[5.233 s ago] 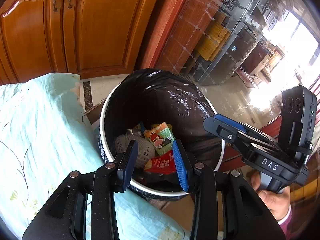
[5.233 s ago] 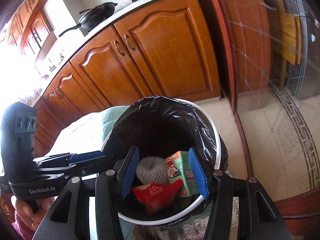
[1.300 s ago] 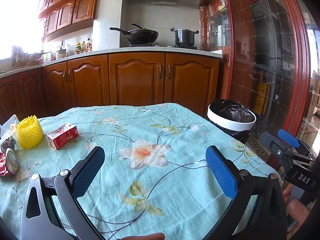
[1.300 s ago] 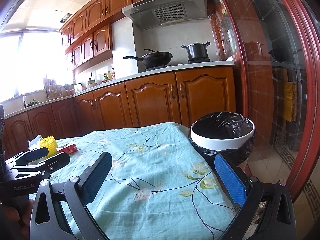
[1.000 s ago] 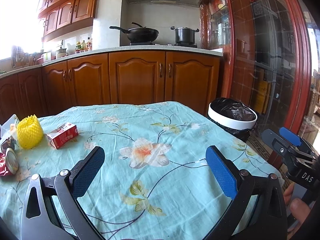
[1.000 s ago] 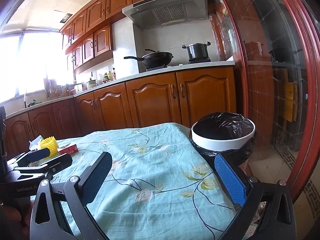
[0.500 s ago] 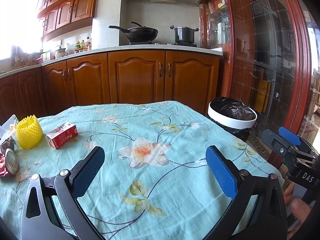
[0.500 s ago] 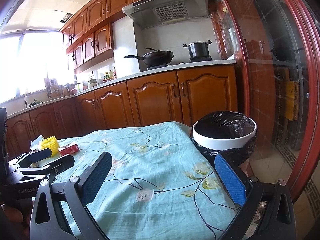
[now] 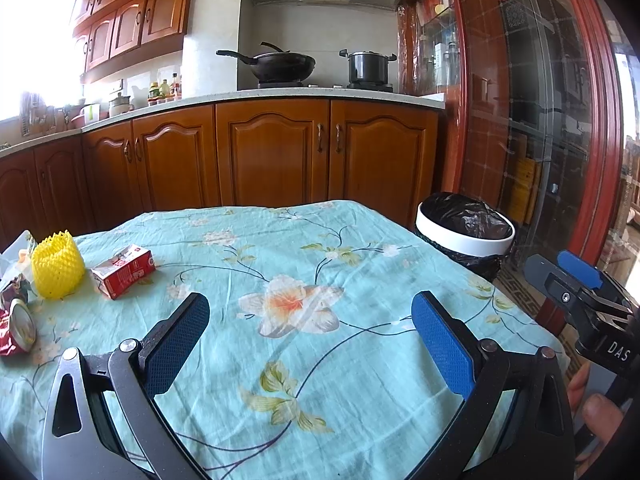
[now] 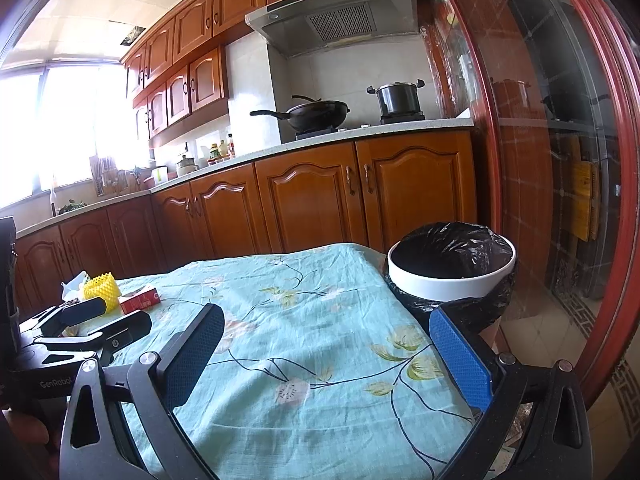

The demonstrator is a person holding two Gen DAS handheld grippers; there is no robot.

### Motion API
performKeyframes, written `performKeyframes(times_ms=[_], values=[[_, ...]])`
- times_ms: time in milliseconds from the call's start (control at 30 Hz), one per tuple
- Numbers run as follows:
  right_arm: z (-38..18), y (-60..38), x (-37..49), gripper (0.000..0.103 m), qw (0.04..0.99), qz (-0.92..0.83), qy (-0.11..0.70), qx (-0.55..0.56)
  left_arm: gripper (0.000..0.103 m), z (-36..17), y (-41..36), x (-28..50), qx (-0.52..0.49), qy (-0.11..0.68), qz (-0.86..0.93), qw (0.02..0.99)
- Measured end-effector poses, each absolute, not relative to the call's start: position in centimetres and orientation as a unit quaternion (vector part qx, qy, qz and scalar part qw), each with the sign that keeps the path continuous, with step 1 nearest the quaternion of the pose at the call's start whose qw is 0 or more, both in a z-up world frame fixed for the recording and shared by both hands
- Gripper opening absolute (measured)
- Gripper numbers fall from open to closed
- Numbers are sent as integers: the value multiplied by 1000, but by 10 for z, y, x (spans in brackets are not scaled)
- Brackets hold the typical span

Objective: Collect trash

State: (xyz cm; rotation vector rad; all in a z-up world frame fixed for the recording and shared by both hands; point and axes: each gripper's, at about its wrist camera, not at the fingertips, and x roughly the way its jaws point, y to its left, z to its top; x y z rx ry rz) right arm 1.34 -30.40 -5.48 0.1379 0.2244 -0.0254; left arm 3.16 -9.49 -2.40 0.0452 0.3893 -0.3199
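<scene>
My left gripper is open and empty above the near part of the table. My right gripper is open and empty near the table's right side. A red carton, a yellow foam net, a crushed red can and crumpled wrappers lie at the table's far left. The white bin with a black liner stands on the floor past the table's right corner.
The table has a light blue floral cloth. Wooden cabinets with a wok and a pot run behind it. A red-framed glass door is on the right. Each gripper shows in the other's view.
Five seconds ago both grippers hung over the bin, jaws narrower, with trash inside it. Now both are back over the table, open wide. Over the last second they hardly moved.
</scene>
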Motion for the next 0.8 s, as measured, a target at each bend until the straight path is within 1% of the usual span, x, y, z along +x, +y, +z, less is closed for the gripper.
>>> performKeyframes(times_ms=[800], values=[[-55,-302,24,103,990,-7,124,73,103,-26,-93,38,20,197,-160,967]])
